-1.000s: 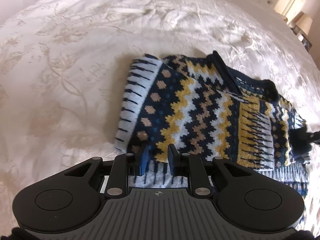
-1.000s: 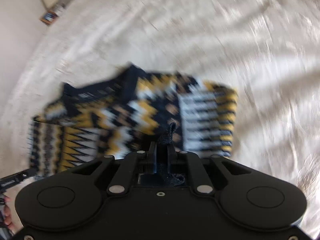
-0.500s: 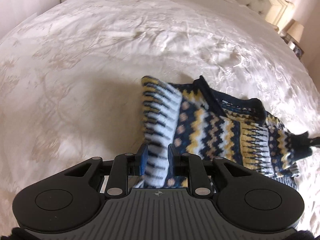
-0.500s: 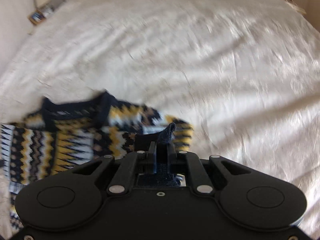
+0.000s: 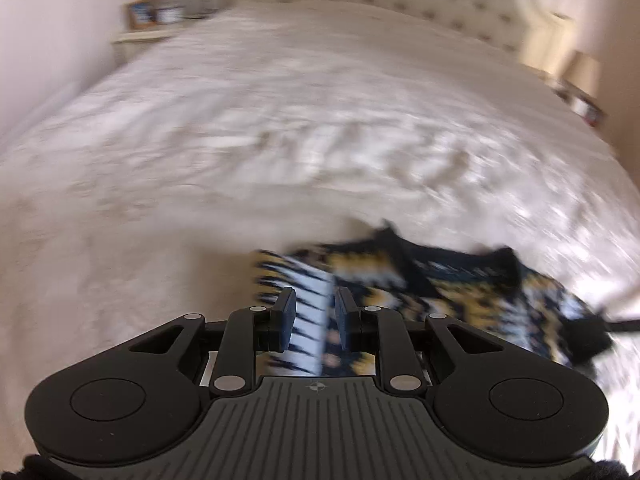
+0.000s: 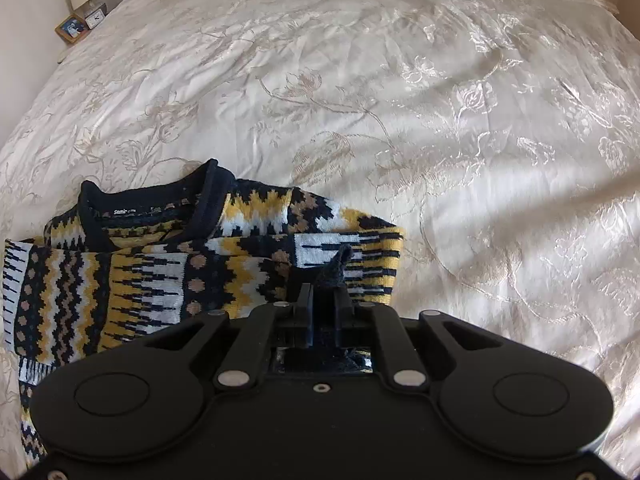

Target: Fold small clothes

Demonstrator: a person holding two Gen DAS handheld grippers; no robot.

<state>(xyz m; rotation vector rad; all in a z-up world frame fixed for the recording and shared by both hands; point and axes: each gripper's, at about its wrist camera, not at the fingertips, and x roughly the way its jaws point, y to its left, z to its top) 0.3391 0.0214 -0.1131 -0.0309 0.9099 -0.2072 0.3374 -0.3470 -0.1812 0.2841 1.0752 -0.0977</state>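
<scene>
Cream embroidered bedspread [image 6: 400, 92] covers the bed that carries the one patterned knit sweater [image 6: 160, 264], lying near its front edge. Left gripper [image 5: 314, 318] has its fingers clamped on the sweater's striped white hem, and right gripper [image 6: 322, 300] is clenched on a dark navy corner. Judging by this, a fold is mid-carry; next, both edges must be laid down aligned.

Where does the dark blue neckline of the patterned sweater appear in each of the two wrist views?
Left wrist view: the neckline sits right of centre, blurred, just beyond the left tool.
Right wrist view: the neckline sits left of centre, sharp, up and left of the right tool.
Shared landmark: the sweater on the cream bedspread.
</scene>
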